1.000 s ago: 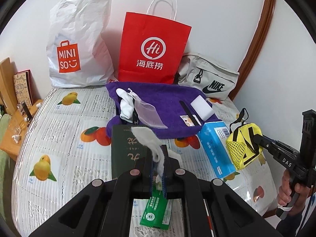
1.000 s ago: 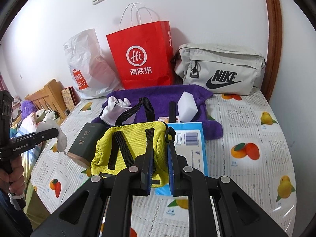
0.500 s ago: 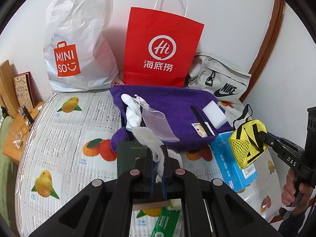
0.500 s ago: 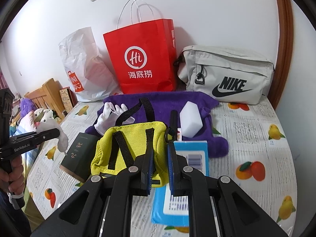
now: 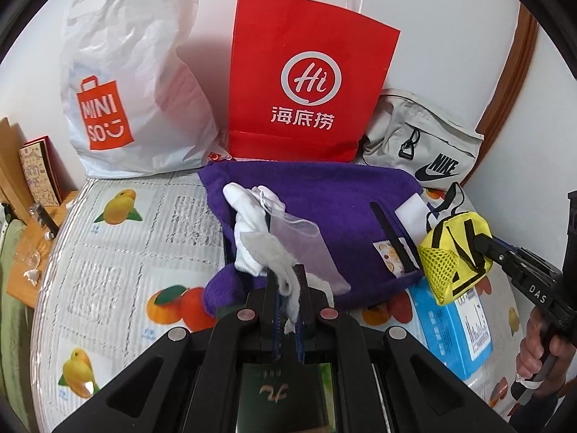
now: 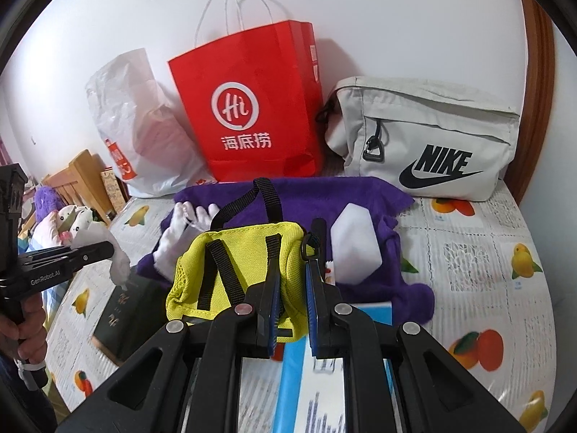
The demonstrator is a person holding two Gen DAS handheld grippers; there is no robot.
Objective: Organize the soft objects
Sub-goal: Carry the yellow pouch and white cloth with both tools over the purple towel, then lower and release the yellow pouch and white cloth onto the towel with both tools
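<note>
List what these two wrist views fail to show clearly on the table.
- Dark green book: left wrist view, mostly hidden behind the left gripper; cover text unreadable.
- Blue box: right wrist view, blurred and covered by the right gripper and yellow mesh pouch.
- Red paper bag, white plastic bag: contents unseen in either view.
- Small card on the purple towel: print too small to read.

You can read "MINISO" on the white plastic bag, "Hi" plus 海底捞 on the red paper bag, "NIKE" with the swoosh on the grey pouch, "GenRobot.AI" on the left gripper, and "DAS" on the right gripper.
</note>
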